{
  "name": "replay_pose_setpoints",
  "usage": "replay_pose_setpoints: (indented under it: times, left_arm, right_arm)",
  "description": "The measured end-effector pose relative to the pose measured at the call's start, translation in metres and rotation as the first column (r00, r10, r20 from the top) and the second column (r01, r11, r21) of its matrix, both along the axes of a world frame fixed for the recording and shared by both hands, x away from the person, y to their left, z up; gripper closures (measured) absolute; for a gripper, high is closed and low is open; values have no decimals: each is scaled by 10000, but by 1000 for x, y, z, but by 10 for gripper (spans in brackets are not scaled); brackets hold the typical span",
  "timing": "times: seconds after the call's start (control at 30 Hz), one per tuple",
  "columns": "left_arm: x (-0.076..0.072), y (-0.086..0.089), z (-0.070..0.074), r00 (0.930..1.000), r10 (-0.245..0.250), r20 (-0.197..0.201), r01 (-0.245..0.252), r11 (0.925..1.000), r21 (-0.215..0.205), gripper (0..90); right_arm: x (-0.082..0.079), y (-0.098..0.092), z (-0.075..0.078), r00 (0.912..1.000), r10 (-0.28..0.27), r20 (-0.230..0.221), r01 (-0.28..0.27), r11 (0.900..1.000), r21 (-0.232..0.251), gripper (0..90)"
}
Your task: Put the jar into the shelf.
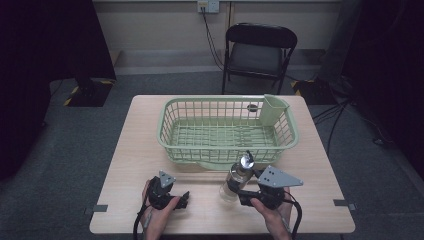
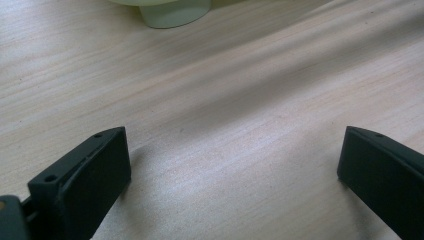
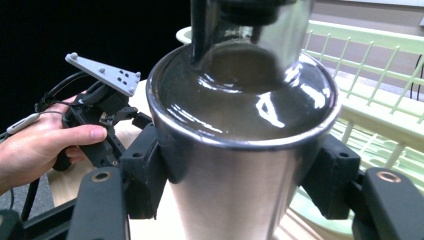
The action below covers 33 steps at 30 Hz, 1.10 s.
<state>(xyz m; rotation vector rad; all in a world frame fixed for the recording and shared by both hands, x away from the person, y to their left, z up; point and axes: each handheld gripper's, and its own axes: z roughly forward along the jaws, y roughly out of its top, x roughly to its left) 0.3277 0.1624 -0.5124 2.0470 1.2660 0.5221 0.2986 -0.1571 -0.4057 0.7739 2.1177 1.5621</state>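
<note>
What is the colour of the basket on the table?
The basket is pale green, a plastic lattice. It shows best in the high view.

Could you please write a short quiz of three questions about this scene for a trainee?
1. True or false: the right gripper is shut on the steel bottle.
2. Where is the bottle? A) inside the green basket B) on the table, in front of the basket C) on the chair
3. What lies between the jaws of the left gripper?

Key
1. True.
2. B.
3. Nothing; they stand open over bare table.
</note>
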Motion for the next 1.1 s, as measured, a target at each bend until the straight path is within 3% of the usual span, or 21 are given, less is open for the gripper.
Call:
replay_pose_setpoints:
  times: [0.37, 1.1]
  left_arm:
    - [0, 0, 0, 10000, -1, -1, 1, 10000, 5, 3]
    - [0, 0, 0, 10000, -11, 6, 11, 10000, 15, 3]
  right_arm:
    - [3, -6, 16, 9995, -19, 323, 8, 9994, 359, 352]
    - [17, -5, 48, 9966, 94, 817, -140, 9983, 558, 351]
